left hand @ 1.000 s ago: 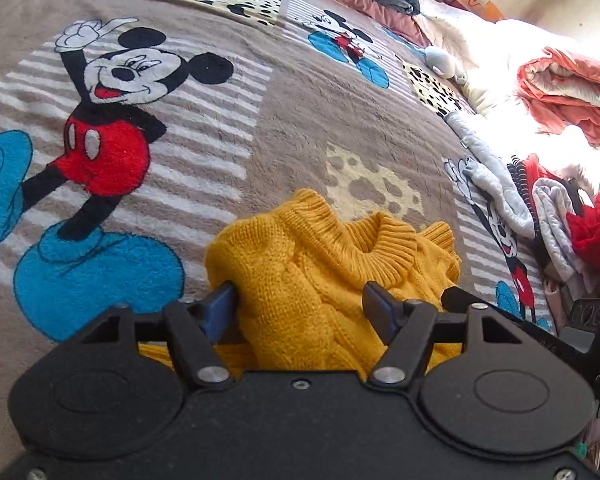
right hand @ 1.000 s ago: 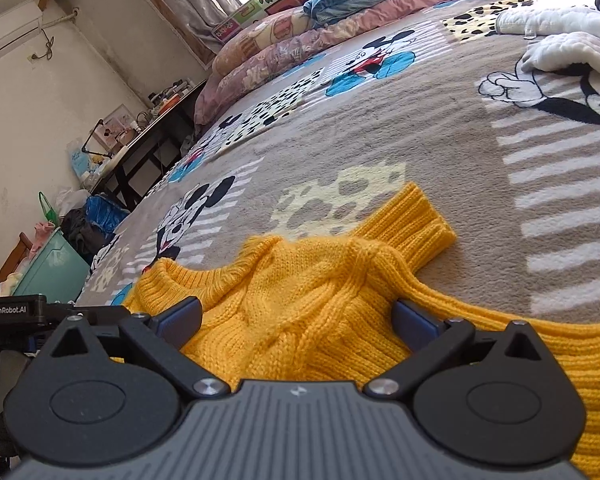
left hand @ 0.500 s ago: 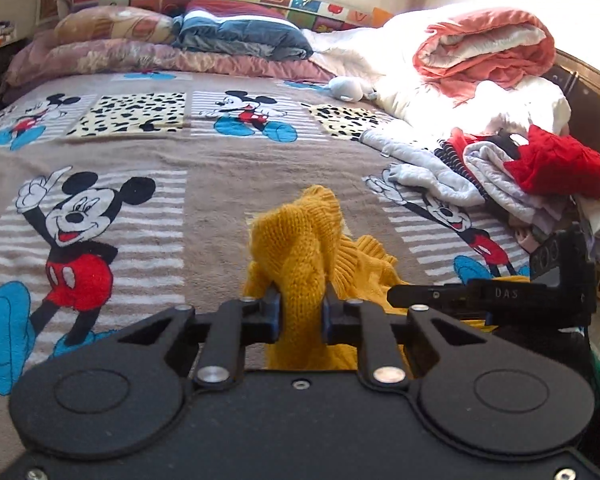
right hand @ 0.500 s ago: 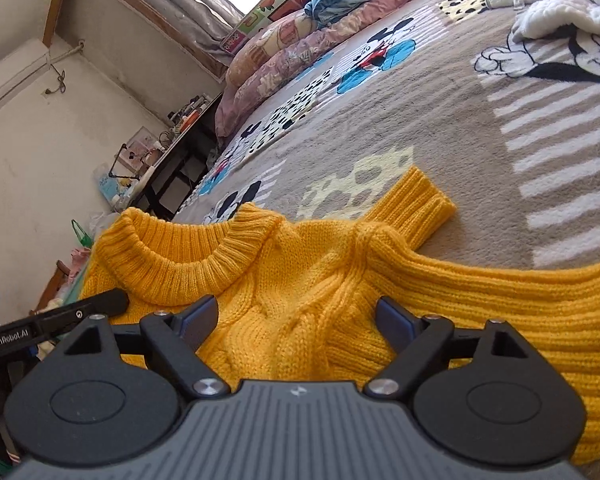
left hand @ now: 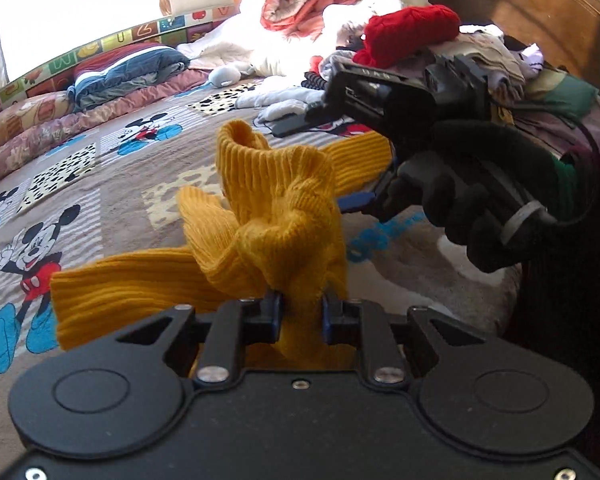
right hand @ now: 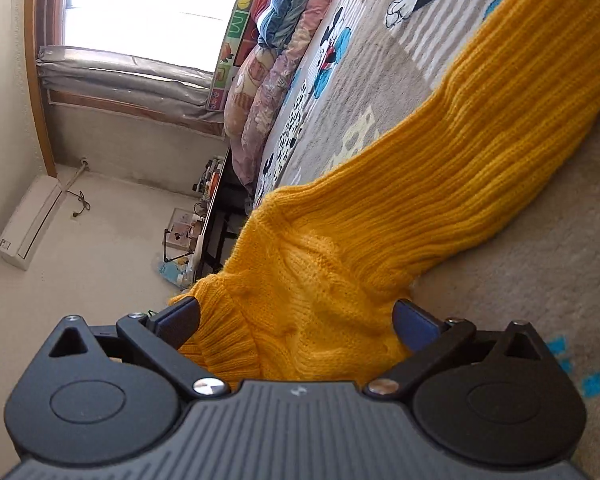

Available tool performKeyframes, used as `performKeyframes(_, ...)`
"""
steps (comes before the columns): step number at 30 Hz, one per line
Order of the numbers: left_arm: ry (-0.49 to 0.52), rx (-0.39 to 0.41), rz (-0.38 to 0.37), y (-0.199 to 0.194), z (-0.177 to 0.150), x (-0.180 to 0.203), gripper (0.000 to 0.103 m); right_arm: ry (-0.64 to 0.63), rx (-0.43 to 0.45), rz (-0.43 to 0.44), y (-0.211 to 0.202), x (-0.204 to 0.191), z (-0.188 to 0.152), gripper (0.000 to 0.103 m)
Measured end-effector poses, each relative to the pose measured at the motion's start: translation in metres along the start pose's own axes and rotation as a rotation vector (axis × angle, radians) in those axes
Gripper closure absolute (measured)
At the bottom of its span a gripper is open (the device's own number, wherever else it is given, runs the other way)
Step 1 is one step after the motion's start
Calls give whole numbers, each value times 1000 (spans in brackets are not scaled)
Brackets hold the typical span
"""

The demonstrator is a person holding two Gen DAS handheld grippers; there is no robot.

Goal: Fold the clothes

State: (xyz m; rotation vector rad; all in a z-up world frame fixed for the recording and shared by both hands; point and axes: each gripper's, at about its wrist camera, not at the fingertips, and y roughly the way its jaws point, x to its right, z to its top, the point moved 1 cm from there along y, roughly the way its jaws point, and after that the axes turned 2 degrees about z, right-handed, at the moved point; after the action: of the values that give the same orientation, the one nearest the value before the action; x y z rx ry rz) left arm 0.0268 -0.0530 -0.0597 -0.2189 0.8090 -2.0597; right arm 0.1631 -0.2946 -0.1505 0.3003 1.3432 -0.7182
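We see the left gripper [left hand: 300, 314] clamped on a bunched fold of the yellow knit sweater [left hand: 276, 224]; its blue pads pinch the fabric between them. The sweater rises in a twisted bundle right above those fingers, ribbed collar standing up at the top, and one ribbed sleeve [left hand: 112, 288] hangs off to the left over the cartoon-mouse blanket [left hand: 60, 184].

In the right wrist view we see the right gripper [right hand: 296, 320] with its jaws spread wide, the sweater [right hand: 380, 248] filling the gap between them. The left blue pad [right hand: 178, 314] sits at the ribbed hem edge and the right pad [right hand: 414, 324] just beside the cable-knit body, so the fabric sits between the fingers without being pinched. A long ribbed part of the sweater stretches away from this gripper toward the upper right, lying on the blanket [right hand: 520, 264].

From the left view we see a black-gloved hand [left hand: 468, 208] holding the right gripper, just right of the sweater bundle. A clothes pile [left hand: 412, 32] with a red knit on top lies behind it.
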Motion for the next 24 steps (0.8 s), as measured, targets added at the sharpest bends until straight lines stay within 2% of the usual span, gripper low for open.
performKeyframes(4, 45, -33, -44, 0, -20, 27, 87, -1, 23, 10, -26, -7, -22, 0)
performKeyframes(10, 97, -102, -130, 3, -37, 54, 87, -57, 48, -38, -48, -14, -40, 0)
performKeyframes(12, 74, -117, -145, 1, -39, 53, 86, -76, 56, -54, -55, -16, -46, 0)
performKeyframes(13, 37, -116, -137, -2, -39, 47, 76, -94, 61, -66, -56, -17, -48, 0)
performKeyframes(14, -2, -115, -129, -5, -38, 40, 54, -106, 66, -77, -58, -18, -50, 0)
performKeyframes(15, -48, -104, -127, -9, -38, 31, 43, -117, 71, -88, -59, -19, -51, 0)
performKeyframes(16, -95, -91, -124, -14, -37, 22, 38, -125, 78, -95, -60, -20, -52, 0)
performKeyframes(19, -267, -48, -115, -27, -35, -12, 38, -152, 101, -115, -60, -23, -51, 0)
performKeyframes(21, -428, -25, -77, -31, -37, -38, 35, -176, 114, -127, -59, -26, -51, 0)
performKeyframes(24, -686, -58, -12, -22, -49, -73, 34, -219, 125, -129, -55, -31, -48, 0)
